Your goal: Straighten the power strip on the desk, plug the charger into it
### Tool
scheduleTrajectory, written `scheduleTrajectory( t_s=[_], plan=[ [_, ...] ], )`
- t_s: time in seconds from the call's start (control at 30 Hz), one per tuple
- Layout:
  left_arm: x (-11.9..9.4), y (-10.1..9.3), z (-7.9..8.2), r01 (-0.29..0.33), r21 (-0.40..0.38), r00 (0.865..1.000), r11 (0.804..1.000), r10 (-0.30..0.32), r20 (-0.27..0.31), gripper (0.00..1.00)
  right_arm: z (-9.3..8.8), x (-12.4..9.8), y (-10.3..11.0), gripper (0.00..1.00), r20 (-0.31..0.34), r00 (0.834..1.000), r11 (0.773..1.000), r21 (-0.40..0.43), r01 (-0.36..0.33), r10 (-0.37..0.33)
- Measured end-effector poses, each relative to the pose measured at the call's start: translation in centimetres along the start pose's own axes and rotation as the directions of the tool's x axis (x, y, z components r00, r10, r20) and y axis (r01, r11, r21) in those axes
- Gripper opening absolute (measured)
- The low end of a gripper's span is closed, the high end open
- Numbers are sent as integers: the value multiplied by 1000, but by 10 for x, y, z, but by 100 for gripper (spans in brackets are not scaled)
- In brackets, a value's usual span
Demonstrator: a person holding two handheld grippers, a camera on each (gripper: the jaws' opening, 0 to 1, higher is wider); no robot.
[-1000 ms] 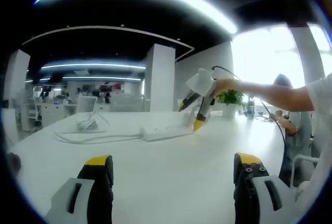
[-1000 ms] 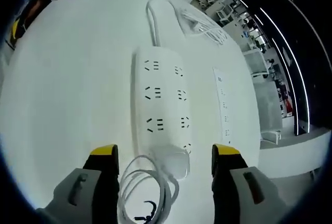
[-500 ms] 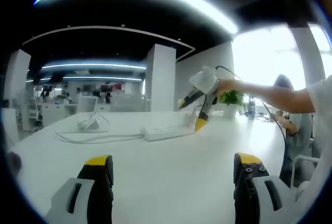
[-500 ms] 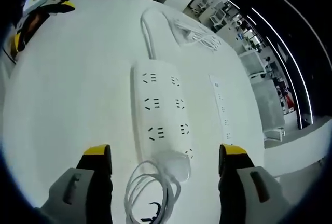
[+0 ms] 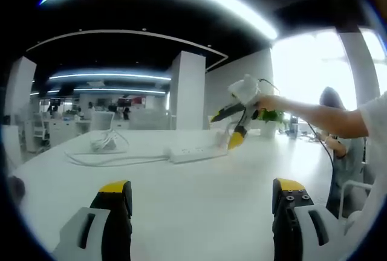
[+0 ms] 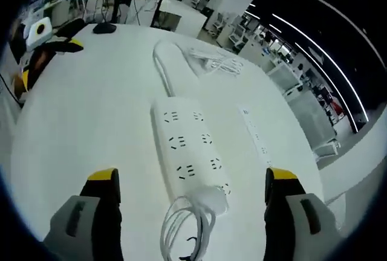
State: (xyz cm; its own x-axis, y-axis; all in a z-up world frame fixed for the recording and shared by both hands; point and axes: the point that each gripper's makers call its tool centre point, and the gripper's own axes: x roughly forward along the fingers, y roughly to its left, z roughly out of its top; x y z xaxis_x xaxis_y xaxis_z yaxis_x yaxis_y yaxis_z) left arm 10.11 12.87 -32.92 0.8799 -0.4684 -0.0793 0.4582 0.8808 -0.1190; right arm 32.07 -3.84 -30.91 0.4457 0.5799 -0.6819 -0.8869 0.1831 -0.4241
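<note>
A white power strip (image 6: 188, 149) lies lengthwise on the white desk (image 6: 91, 122), its cord running off to the far side. A white charger (image 6: 205, 199) sits on the strip's near end, with its coiled white cable (image 6: 181, 234) trailing toward me. My right gripper (image 6: 192, 179) hovers open above the charger, holding nothing. From the left gripper view the strip (image 5: 192, 152) is small and far off, with the right gripper (image 5: 237, 116) held above its right end by a hand. My left gripper (image 5: 201, 190) is open and empty, low over the desk.
A slim second strip (image 6: 257, 134) lies beside the main one. A loose bundle of white cable (image 6: 211, 61) rests beyond it. A dark object (image 6: 104, 28) sits at the desk's far edge. The left gripper (image 6: 42, 46) shows at upper left. A person sits at the right (image 5: 338, 140).
The right gripper has lifted up and back from the charger and strip, so both look smaller and farther. The left gripper has stayed still.
</note>
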Motion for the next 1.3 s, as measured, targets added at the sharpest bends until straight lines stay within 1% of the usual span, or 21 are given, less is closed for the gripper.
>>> scheduleTrajectory(
  t_s=[0.03,0.13,0.33,0.47,0.53,0.57,0.7,0.9,1.07,1.3],
  plan=[
    [0,0,0,0,0,1000,1000,0,0,99,4,-1,-1,100,31,999,1000,18,10,-11],
    [0,0,0,0,-1,1000,1000,0,-1,99,7,-5,-1,100,69,997,999,43,14,-17],
    [1,-1,-1,3,-2,1000,1000,-3,-2,99,18,-16,-1,100,150,988,995,93,27,-41],
    [2,-1,0,6,-1,1000,1000,-6,-1,99,28,-23,-6,100,220,973,990,139,38,-69],
    [2,-1,0,7,-2,1000,1000,-7,-1,99,29,-28,-6,99,246,967,986,163,30,-70],
    [2,-1,0,5,-2,1000,1000,-6,-2,99,33,-31,-8,98,276,958,983,182,25,-75],
    [3,-1,-1,8,-2,1000,1000,-8,-3,99,34,-38,-8,99,303,948,977,210,30,-94],
    [4,-2,-2,14,-4,1000,1000,-14,-5,99,35,-46,-3,100,324,942,972,234,14,-92],
    [5,-3,0,18,-1,1000,1000,-18,-2,99,39,-57,0,100,375,921,961,277,0,-108],
    [4,-2,1,17,0,1000,1000,-17,1,99,36,-72,6,100,389,910,957,290,28,-144]
  ],
)
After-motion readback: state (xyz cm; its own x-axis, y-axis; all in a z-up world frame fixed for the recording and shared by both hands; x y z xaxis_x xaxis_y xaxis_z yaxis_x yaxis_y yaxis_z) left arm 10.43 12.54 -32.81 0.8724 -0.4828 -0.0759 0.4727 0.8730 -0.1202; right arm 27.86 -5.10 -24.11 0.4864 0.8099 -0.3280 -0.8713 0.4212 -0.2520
